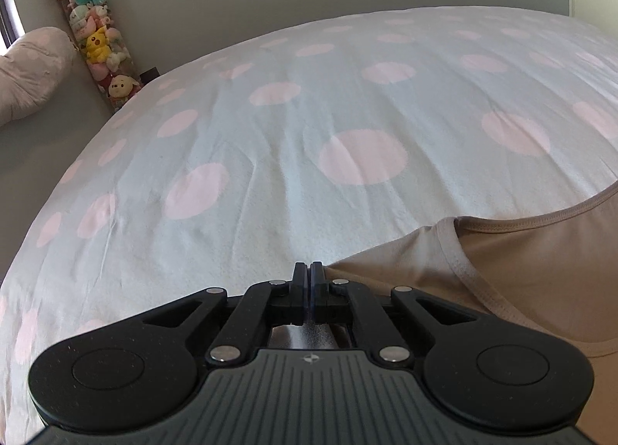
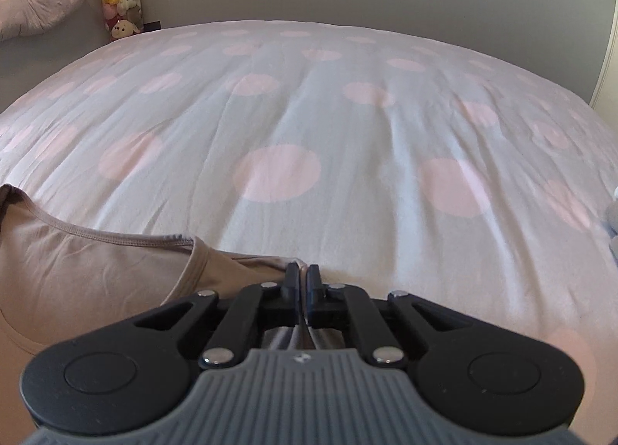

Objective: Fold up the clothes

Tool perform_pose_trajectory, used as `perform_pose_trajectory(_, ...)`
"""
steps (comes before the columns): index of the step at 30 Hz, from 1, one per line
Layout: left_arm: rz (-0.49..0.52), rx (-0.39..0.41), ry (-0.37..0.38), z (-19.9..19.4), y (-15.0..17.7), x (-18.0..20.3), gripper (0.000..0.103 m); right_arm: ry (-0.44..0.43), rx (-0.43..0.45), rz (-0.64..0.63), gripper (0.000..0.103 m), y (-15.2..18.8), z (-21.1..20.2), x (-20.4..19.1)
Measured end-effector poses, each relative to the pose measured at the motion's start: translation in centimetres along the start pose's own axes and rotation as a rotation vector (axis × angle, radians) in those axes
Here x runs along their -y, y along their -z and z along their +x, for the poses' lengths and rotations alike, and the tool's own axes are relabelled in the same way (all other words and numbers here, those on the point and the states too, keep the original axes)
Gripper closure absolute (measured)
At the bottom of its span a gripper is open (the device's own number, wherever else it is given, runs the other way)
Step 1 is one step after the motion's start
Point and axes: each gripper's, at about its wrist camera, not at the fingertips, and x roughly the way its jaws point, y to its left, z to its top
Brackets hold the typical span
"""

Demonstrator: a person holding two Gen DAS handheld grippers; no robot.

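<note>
A beige top [image 1: 533, 263] lies on the polka-dot bed sheet [image 1: 270, 159], with its neckline hem curving across the lower right of the left wrist view. My left gripper [image 1: 308, 271] is shut at the top's left edge; no cloth shows between its fingers. In the right wrist view the same top [image 2: 85, 271] fills the lower left. My right gripper [image 2: 303, 275] is shut on the top's right edge, with folds of cloth showing between its fingers.
The sheet [image 2: 347, 128] is white with pink dots and slightly wrinkled. A clear tube of plush toys [image 1: 96, 36] stands in the far left corner by the wall, next to a pale pink pillow [image 1: 31, 70]. A grey object [image 2: 612, 213] lies at the bed's right edge.
</note>
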Motion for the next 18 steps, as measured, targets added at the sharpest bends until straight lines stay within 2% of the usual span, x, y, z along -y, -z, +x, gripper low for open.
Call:
perform_pose_trajectory(3,-0.011,-0.006,0.023,-0.9,-0.1,-0.7,0.098,-0.020,-0.012,0.038,0.091,-0.4,-0.5,0.4)
perform_pose_trajectory(5,-0.028,-0.005,0.043,-2.4,0.2,-1.3,0.085,-0.023,-0.008,0.050,0.083,-0.7,-1.6,0.5)
perform_pose_trajectory(9,-0.049,-0.012,0.066,-6.2,1.4,-2.3,0.083,-0.047,-0.002,0.056,0.082,-0.8,-5.2,0.4)
perform_pose_trajectory(12,-0.079,-0.045,0.080,-9.7,2.7,-3.1,0.082,-0.053,-0.036,0.058,0.082,0.0,-8.2,-0.1)
perform_pose_trajectory(14,-0.097,-0.080,0.099,-12.1,3.9,-3.3,0.078,-0.063,-0.065,0.048,0.082,1.1,-10.3,-0.7)
perform_pose_trajectory(18,-0.109,-0.134,0.126,-16.8,6.8,-3.4,0.076,-0.114,-0.160,0.022,0.082,4.4,-15.0,-2.2)
